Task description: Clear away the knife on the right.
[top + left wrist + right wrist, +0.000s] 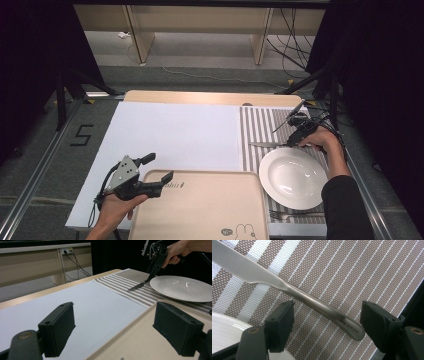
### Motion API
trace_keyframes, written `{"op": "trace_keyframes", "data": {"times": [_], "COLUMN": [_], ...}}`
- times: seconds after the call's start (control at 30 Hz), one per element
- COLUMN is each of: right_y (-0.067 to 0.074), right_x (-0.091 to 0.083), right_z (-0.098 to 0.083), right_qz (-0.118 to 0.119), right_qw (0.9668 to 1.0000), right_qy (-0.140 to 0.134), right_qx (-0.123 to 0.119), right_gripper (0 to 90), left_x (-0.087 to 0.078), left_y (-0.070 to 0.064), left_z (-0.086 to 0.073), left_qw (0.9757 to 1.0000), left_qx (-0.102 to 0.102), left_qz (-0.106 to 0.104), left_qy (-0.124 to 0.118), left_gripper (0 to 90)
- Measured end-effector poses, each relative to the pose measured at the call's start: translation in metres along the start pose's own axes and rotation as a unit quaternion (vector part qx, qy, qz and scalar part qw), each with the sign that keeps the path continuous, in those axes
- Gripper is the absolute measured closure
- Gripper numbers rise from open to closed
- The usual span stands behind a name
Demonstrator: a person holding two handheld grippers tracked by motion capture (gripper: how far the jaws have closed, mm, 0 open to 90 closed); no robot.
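Black jaws of the right gripper [325,325] stand wide, straddling the knife [294,291] handle without pressing it. Knife lies on the striped mat [252,125] just beyond the plate [293,177], its long axis crossing the gap slantwise.

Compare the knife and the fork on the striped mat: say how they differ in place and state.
The knife lies beyond the white plate, on its far side; the fork lies at the plate's near edge. The knife's handle sits between the open jaws of the right gripper, pads not yet pressing; the fork has no gripper near it. The knife lies plainly in sight; the fork is faint and partly hidden. Both are metal cutlery resting flat on the striped mat.
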State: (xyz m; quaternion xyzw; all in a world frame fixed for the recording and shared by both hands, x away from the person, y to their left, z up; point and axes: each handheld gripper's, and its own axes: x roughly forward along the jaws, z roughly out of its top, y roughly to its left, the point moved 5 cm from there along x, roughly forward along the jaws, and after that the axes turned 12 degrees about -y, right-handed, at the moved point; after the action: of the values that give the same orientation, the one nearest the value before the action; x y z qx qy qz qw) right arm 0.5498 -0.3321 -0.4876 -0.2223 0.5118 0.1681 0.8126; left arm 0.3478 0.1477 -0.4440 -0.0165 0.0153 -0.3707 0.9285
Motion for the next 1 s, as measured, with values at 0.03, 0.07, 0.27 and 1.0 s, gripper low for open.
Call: {"op": "trace_keyframes", "data": {"times": [0.03, 0.07, 0.27, 1.0], "right_y": [0.0, 0.0, -0.001, 0.003], "right_x": [0.0, 0.001, 0.004, 0.011], "right_z": [0.0, -0.001, -0.001, -0.002], "right_qz": [0.0, -0.001, -0.003, 0.008], "right_qw": [1.0, 1.0, 0.9999, 0.9992], "right_qy": [0.003, 0.004, 0.009, 0.025], "right_qx": [0.0, 0.0, -0.007, -0.029], "right_gripper": [29.8, 30.0, 30.5, 41.5], "left_x": [0.0, 0.0, 0.0, 0.001], "left_y": [0.0, 0.0, -0.001, -0.001], "left_z": [0.0, 0.0, 0.0, -0.001], "left_qw": [1.0, 1.0, 1.0, 1.0], "left_qx": [0.0, -0.001, 0.002, 0.002], "left_qz": [0.0, 0.0, 0.0, -0.002], "left_qy": [0.0, 0.0, 0.0, 0.002], "left_gripper": [16.4, 16.4, 16.4, 16.7]}}
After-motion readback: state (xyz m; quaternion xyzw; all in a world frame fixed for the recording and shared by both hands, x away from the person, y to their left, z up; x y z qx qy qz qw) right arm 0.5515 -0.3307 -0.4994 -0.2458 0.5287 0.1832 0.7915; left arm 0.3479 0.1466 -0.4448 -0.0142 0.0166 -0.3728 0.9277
